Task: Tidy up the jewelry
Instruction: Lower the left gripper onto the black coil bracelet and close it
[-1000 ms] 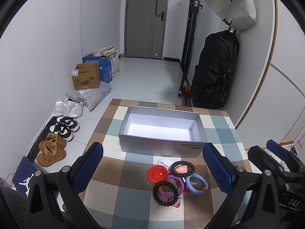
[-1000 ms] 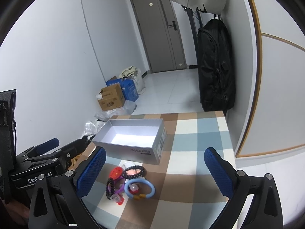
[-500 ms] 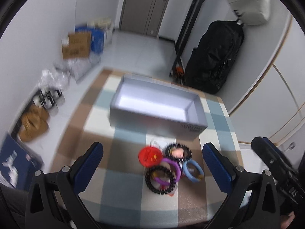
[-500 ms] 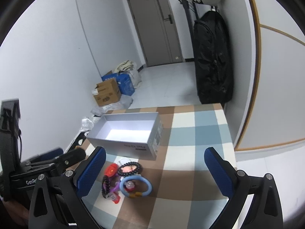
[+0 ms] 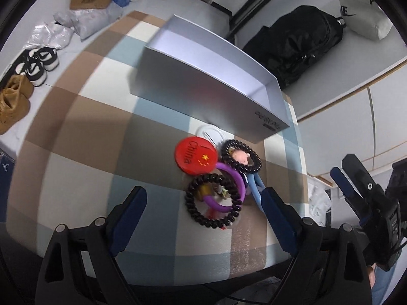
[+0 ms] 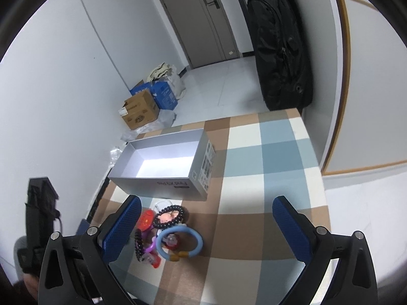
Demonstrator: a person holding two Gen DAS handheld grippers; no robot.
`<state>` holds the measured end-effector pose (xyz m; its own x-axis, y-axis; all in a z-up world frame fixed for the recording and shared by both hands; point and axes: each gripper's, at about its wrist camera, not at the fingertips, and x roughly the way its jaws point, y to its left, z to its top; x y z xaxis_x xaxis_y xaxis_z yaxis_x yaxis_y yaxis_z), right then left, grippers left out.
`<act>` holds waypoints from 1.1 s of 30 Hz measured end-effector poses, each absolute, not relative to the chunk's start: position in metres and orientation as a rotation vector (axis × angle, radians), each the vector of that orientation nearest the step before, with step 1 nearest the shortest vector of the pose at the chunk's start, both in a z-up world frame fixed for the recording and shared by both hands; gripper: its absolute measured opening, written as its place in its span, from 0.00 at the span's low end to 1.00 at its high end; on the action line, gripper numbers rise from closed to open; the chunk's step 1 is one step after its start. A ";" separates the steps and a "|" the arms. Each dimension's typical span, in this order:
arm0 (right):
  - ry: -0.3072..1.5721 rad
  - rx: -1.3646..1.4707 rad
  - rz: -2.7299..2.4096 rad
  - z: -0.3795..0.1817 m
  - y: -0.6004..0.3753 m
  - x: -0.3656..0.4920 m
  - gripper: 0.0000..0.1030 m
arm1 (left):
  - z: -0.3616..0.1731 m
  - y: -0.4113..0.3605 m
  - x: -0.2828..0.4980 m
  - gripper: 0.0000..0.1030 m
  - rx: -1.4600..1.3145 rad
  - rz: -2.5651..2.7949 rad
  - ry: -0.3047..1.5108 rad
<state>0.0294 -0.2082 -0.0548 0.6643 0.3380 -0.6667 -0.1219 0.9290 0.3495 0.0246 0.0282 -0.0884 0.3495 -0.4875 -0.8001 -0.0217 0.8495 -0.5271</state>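
Since a second ago the left gripper (image 5: 203, 213) has tipped downward and come in close over the jewelry pile, which now fills the middle of its view. Its blue-padded fingers (image 5: 128, 211) stand spread wide on either side of the black beaded bracelet (image 5: 213, 203), holding nothing. That bracelet overlaps a purple bangle (image 5: 232, 178), with a red round "China" badge (image 5: 195, 156) just beyond, near the open grey cardboard box (image 5: 203, 86) on the checked tablecloth (image 5: 76, 127). The right gripper (image 6: 206, 226) hovers level, fingers equally spread and empty, above the light-blue ring (image 6: 179, 245).
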 end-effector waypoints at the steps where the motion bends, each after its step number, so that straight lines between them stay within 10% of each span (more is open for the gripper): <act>1: 0.809 0.296 0.265 -0.055 -0.209 0.030 1.00 | -0.089 0.027 0.024 0.86 -0.495 -0.328 1.191; 11: 0.815 0.321 0.283 -0.056 -0.211 0.032 1.00 | -0.093 0.018 0.029 0.69 -0.448 -0.326 1.217; 16: 0.814 0.325 0.291 -0.056 -0.210 0.031 1.00 | -0.098 0.022 0.030 0.40 -0.460 -0.333 1.215; 33: 0.949 0.368 0.370 -0.079 -0.202 0.036 1.00 | -0.094 0.053 0.024 0.32 -0.604 -0.330 1.210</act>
<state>0.0360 -0.2021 -0.0788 0.5300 0.4600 -0.7124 -0.1438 0.8766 0.4591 0.0243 0.0530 -0.0940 0.3328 -0.5435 -0.7706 -0.0768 0.7989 -0.5966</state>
